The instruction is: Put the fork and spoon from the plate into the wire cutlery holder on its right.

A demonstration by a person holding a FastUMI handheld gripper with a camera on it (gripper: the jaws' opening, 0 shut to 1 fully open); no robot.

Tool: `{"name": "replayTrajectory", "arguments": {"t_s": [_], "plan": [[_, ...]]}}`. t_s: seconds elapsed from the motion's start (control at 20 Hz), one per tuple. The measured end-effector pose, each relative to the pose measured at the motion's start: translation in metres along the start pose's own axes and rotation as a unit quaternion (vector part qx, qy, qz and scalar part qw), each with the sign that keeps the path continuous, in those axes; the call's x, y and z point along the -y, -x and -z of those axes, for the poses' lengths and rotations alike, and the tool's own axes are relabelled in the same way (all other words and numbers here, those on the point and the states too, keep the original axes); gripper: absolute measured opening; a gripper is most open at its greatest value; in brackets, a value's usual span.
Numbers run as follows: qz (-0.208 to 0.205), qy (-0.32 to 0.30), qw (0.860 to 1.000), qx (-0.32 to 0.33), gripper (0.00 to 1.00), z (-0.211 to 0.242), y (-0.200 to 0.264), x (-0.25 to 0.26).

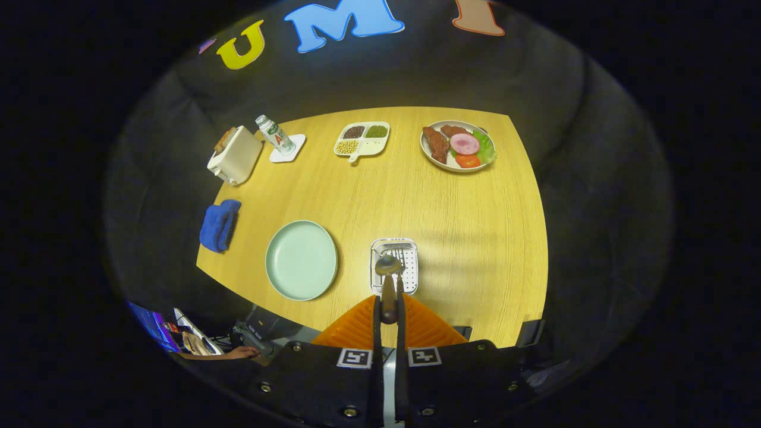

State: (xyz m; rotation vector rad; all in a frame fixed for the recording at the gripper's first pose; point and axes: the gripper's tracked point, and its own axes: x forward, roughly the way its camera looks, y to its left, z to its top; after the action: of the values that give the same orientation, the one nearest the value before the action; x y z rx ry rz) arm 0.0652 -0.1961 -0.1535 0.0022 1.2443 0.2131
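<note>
Gripper (388,306) fingers clamped on spoon (387,279) handle, bowl hanging above wire cutlery holder (395,266). Plate (301,260), left of holder, bare. Fork likely already inside, hard to tell. Remaining: release spoon.

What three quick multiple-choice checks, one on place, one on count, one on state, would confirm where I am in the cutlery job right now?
1. Where does the wire cutlery holder stand?
A. Right of the pale green plate
B. Behind the toaster
C. On the blue cloth

2. How many pieces of cutlery lie on the pale green plate?
A. Two
B. One
C. None

3. What is the gripper doing?
A. Jaws open over the food plate
B. Jaws shut on the spoon, held above the holder
C. Jaws shut on the bottle

Answers:
1 A, the holder sits beside the plate, on its right.
2 C, the plate's surface is bare.
3 B, the handle is pinched between the jaws, and the bowl is over the holder.
</note>
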Motion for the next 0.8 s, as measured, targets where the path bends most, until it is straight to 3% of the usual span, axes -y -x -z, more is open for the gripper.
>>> {"name": "replayTrajectory", "arguments": {"t_s": [0.3,0.4,0.45,0.55,0.6,0.75,0.8], "plan": [[0.026,0.037,0.999,-0.014,0.08,-0.008,-0.035,0.004],[0.050,0.059,0.997,0.004,0.13,-0.016,-0.036,0.012],[0.061,0.068,0.996,0.023,0.27,-0.027,-0.021,0.013],[0.075,0.081,0.992,0.066,0.46,-0.040,-0.001,0.008],[0.078,0.081,0.989,0.098,0.46,-0.048,0.010,0.001],[0.096,0.089,0.969,0.210,0.72,-0.067,0.042,-0.033],[0.097,0.082,0.960,0.248,0.72,-0.071,0.053,-0.049]]}}
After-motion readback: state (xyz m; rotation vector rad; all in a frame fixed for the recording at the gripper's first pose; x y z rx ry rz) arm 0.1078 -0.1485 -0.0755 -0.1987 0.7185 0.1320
